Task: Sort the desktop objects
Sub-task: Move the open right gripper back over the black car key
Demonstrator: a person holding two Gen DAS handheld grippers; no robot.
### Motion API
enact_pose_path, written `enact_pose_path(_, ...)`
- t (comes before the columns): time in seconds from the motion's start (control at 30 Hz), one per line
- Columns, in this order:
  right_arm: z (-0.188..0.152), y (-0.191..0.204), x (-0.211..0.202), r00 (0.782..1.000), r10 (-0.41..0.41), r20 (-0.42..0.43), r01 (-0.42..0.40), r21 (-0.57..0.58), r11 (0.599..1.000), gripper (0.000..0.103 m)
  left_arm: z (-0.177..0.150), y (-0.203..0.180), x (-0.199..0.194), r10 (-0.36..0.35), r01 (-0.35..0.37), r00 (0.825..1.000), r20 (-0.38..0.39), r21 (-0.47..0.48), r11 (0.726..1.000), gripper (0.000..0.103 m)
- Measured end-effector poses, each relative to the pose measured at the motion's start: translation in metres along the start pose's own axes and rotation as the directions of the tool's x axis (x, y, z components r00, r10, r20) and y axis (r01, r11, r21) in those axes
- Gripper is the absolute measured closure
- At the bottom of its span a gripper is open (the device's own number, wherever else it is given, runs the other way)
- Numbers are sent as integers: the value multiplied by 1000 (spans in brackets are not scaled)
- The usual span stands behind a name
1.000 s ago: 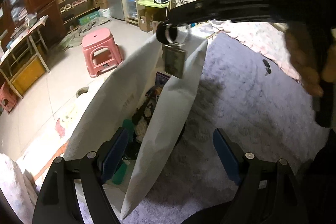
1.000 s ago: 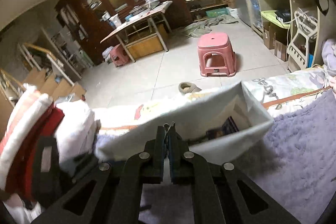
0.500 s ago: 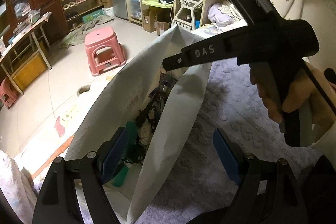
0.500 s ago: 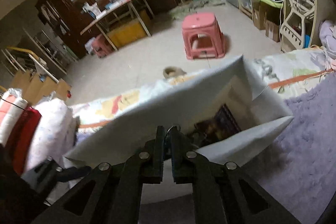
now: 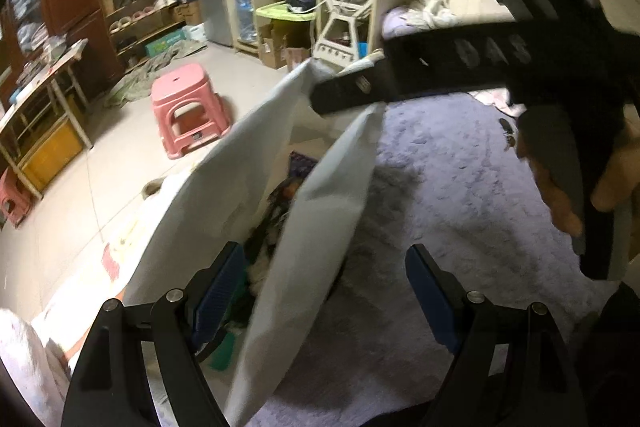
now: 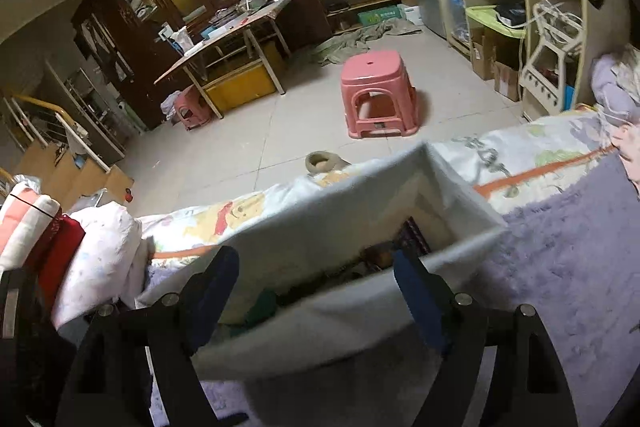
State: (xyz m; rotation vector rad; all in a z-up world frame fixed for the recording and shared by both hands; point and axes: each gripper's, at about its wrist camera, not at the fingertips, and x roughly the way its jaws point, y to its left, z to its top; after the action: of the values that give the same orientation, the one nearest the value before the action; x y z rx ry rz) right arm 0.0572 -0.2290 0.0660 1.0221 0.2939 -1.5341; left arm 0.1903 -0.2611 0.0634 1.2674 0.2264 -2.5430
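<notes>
A white fabric storage bag (image 5: pixel 320 227) stands open on a purple fluffy blanket (image 5: pixel 440 195), with several dark objects inside. My left gripper (image 5: pixel 324 291) is open and empty, its blue-padded fingers astride the bag's near wall. My right gripper (image 6: pixel 316 287) is open and empty just above the bag (image 6: pixel 320 331), its fingers over the bag's opening. In the left wrist view the right gripper's black body (image 5: pixel 460 67) reaches over the bag's far end, held by a hand (image 5: pixel 568 195).
A cartoon-print sheet (image 6: pixel 520 155) lies beyond the bag at the bed's edge. Folded bedding (image 6: pixel 80 251) is piled at the left. On the floor are a pink stool (image 6: pixel 376 95), a slipper (image 6: pixel 320 163), a desk (image 6: pixel 512 7) and a wooden table (image 6: pixel 232 39).
My right gripper was shut on a small keyring tag above the bag; it has lowered over the bag and opened, and the tag is no longer in its fingers.
</notes>
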Motion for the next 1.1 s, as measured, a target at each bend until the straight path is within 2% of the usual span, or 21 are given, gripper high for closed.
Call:
enact_pose_path(0.27,-36,-74,-59,994,-107,-5,107,57,993,24,45,-76,42,-78,79,997,-15,122,989,21)
enact_pose_path(0.43,-58,-152,-108,982,-190,17,186,142,972,24,80,-133,74,-148,149,989,-19,166,975,21)
enact_pose_path(0.53,-74,-203,-134,967,-255,13,248,192,950,24,101,-170,97,-170,170,985,-18,198,965,21)
enact_pose_path(0.7,-102,-286,-163,925,-380,-19,371,264,890,24,120,-229,138,-221,219,975,-19,232,948,21)
enact_pose_path(0.9,-124,-359,-155,891,-446,-81,447,322,834,24,122,-263,176,-262,264,964,-38,214,941,21)
enact_pose_path(1.1,-130,-403,-117,866,-480,-137,497,325,804,26,107,-263,203,-236,240,971,-44,214,947,21)
